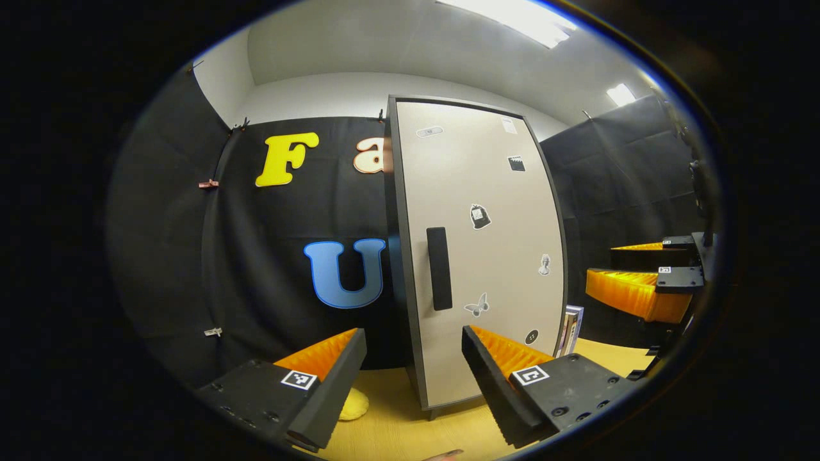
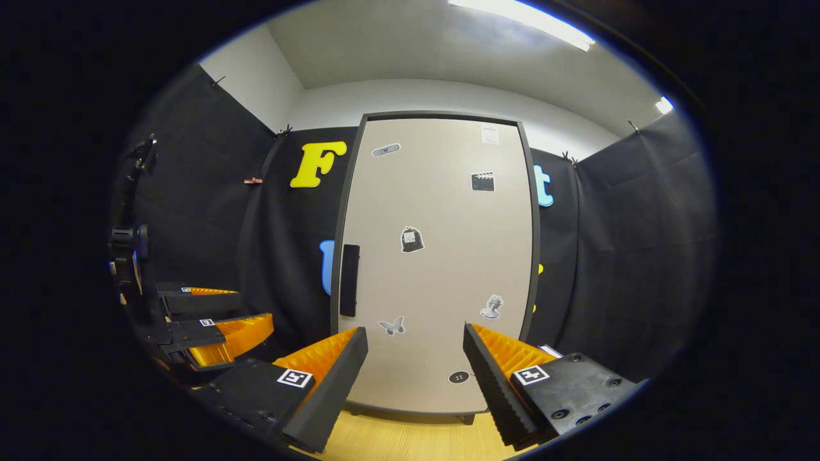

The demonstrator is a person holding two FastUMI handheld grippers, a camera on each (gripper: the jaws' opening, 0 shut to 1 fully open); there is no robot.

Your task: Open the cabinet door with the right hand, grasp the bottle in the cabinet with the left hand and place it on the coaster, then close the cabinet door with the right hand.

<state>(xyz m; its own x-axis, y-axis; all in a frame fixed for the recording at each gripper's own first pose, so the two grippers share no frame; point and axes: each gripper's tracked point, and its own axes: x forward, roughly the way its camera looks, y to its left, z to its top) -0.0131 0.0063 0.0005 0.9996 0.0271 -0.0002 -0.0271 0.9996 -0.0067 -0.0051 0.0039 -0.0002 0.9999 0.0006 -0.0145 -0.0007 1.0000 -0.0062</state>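
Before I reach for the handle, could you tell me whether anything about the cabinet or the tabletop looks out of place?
Nothing stands out. The cabinet door is shut and sits square in its frame, its black handle is intact, and the stickers lie flat. The wooden tabletop shows no spill. Both hand-held grippers hang open, apart from the cabinet.

Tall pale cabinet door (image 2: 442, 256) shut, dark vertical handle (image 2: 349, 280) at its left edge, small stickers scattered across it
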